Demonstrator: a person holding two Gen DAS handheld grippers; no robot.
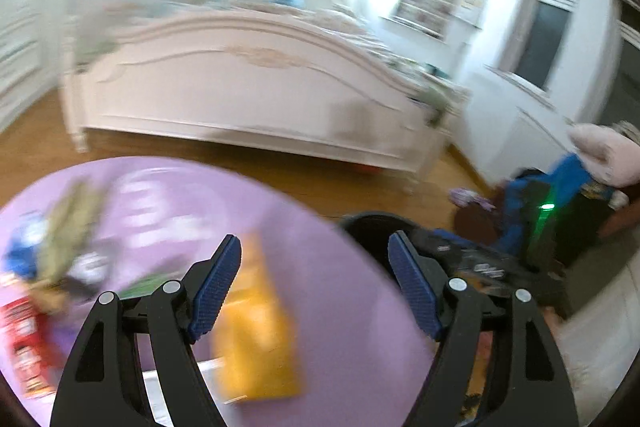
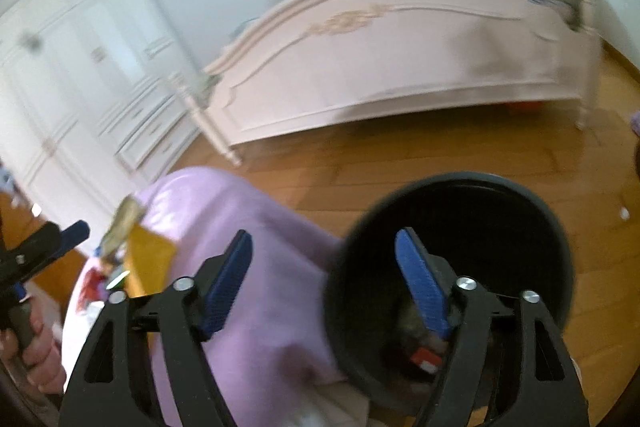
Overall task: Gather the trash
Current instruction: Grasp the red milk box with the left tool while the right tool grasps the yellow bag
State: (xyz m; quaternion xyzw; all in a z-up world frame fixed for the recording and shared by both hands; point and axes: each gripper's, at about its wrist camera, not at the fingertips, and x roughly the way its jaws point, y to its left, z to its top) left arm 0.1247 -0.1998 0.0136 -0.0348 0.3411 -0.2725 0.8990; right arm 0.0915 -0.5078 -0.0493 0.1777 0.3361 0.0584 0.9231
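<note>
Both grippers gape empty: the left gripper (image 1: 314,283) hangs over the round lilac-covered table (image 1: 340,267), where the flat orange paper packet (image 1: 256,327) lies directly under its jaws, long axis running away from the camera. The right gripper (image 2: 324,279) hangs beside that table over the round black plastic bin (image 2: 460,227). Only the right wrist view shows scraps, one red, already in the bin; only the left shows more wrappers at the table's far left.

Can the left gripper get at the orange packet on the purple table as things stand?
Probably yes. The left gripper is open and empty, and the orange packet lies on the purple table just beyond its fingertips, nothing over it.
</note>
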